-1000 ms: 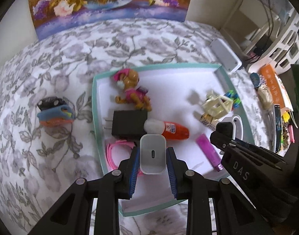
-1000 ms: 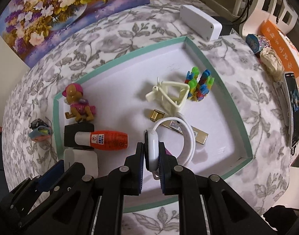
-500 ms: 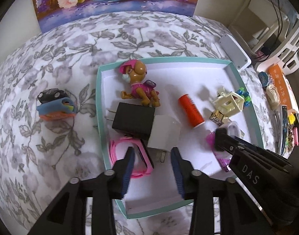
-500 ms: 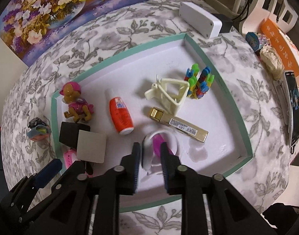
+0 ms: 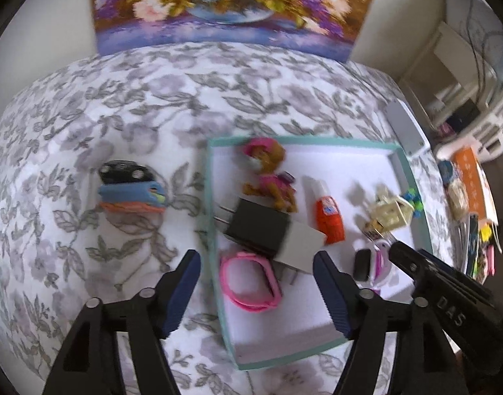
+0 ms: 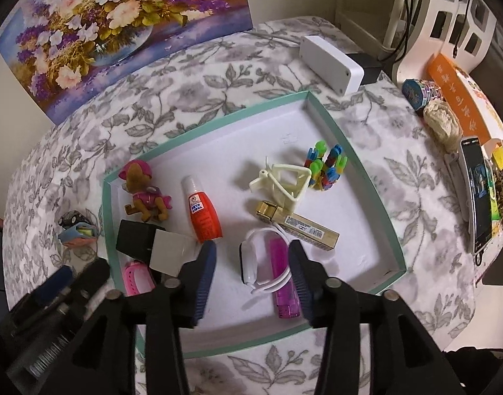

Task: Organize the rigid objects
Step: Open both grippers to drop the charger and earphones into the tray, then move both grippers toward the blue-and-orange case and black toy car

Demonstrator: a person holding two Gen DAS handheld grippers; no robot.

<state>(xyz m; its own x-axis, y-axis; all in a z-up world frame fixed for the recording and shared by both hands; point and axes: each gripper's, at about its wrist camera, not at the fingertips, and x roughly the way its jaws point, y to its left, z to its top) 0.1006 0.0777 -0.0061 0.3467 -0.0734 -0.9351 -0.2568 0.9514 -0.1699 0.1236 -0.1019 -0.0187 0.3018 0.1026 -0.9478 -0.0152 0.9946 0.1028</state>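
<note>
A teal-rimmed white tray [image 5: 215, 230] [image 6: 366, 177] holds a dog figure [image 5: 271, 177] [image 6: 144, 194], a black charger [image 5: 258, 227] [image 6: 134, 238], a white charger [image 5: 302, 247] [image 6: 169, 251], an orange bottle [image 5: 328, 220] [image 6: 203, 214], a pink watch [image 5: 249, 281] [image 6: 138, 278], a white watch [image 6: 251, 260] and a purple lighter [image 6: 284, 283]. My left gripper [image 5: 256, 291] is open above the tray's left rim, with nothing in it. My right gripper [image 6: 251, 271] stands open over the white watch. A blue and orange toy [image 5: 131, 194] [image 6: 77, 232] with a black car on it lies left of the tray.
A cream plastic frame [image 6: 284, 182], coloured clips [image 6: 327, 164] and a gold box [image 6: 300, 225] lie at the tray's right. A white box [image 6: 330, 62] sits behind it. A phone [image 6: 480, 197] and orange packets [image 6: 462, 105] crowd the right edge. A flower painting [image 5: 231, 3] leans at the back.
Both grippers opened wide and drew back. The white charger dropped from the left one beside the black charger; the white watch dropped from the right one over the purple lighter. The orange bottle rolled right.
</note>
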